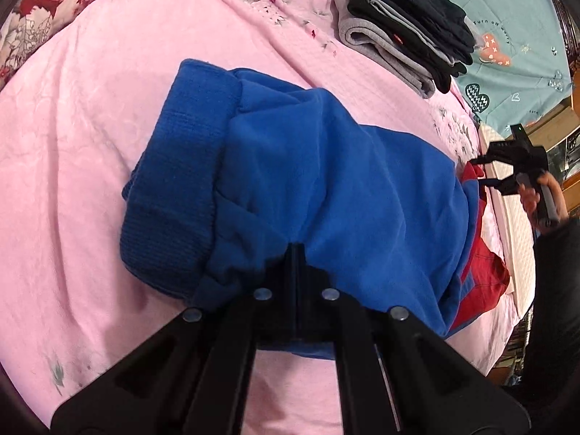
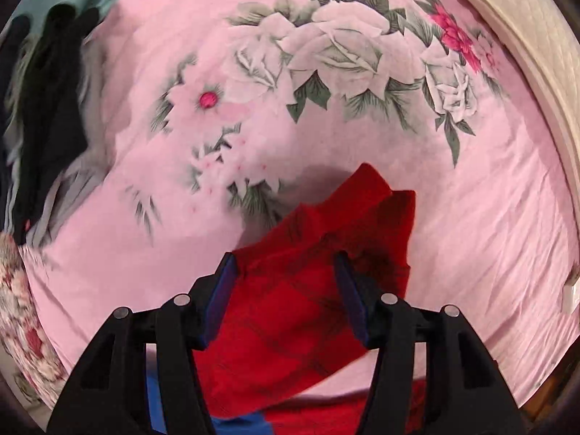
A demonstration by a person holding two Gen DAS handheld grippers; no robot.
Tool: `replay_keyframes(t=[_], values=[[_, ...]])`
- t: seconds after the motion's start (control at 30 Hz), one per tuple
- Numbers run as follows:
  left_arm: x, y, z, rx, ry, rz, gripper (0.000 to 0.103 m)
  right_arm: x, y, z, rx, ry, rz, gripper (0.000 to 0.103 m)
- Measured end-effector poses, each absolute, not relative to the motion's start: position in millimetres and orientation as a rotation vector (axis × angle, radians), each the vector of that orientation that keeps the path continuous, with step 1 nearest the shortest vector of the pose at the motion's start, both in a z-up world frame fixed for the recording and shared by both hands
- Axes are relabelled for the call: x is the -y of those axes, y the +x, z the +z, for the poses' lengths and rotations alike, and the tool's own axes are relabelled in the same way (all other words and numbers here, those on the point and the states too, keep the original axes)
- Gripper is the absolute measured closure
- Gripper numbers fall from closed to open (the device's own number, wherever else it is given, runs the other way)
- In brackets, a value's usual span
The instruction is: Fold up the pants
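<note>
At the bottom centre of the left wrist view, the left gripper (image 1: pixel 297 250) is seen with its jaws pressed together, pinching a fold of the blue pants (image 1: pixel 290 181) at their near edge. The pants are spread in a rumpled, partly folded heap across the middle of that frame on the pink bedspread (image 1: pixel 72 181), with a ribbed blue band turned up at centre left and a red section (image 1: pixel 485 272) showing at the lower right edge of the heap. In the right wrist view, the right gripper (image 2: pixel 286 282) is seen at the bottom centre with its jaws spread wide, blue pads facing inward; the red section of the pants (image 2: pixel 308 308) lies between and beneath the jaws without being clamped, and its end is raised toward the centre of the frame, where a shadow is cast on the bedspread (image 2: pixel 471 235). A strip of blue fabric is visible at the very bottom edge. Farther off, at the right edge of the left wrist view, the right gripper (image 1: pixel 485 172) is held by a hand (image 1: pixel 536 195) in a dark sleeve, just beside the red end of the pants. At the upper right of that frame, a stack of folded dark and grey clothes (image 1: pixel 402 32) is set on the bed, well apart from the pants, with a teal quilt (image 1: pixel 514 18) behind it. A printed rose pattern (image 2: pixel 344 47) is seen across the top of the right wrist view.
</note>
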State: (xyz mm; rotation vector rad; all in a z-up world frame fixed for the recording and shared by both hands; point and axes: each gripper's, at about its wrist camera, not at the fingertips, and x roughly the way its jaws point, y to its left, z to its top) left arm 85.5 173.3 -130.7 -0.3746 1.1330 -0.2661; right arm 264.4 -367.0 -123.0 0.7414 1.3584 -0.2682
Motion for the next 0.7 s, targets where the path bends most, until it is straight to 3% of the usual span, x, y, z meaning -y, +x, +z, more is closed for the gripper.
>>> replay_keyframes(t=[0.27,0.33,0.37,0.7], values=[[-172,87,-130,-1.132,-0.355,-0.273,0.100,353,296,-120,-1.387,0.689,-0.337,0.050],[-172,88,-130,-1.134,-0.359,-0.271,0.100,347,296,-120,-1.383,0.624,-0.370,0.092],[-172,88,-130,-1.135,-0.358,-0.271,0.100,346,291,-114,-1.359,0.601,-0.361,0.097],[-175,97,-130,-1.185,-0.326,-0.330,0.100,376,104,-25,-1.039,0.601,-0.264,0.099]])
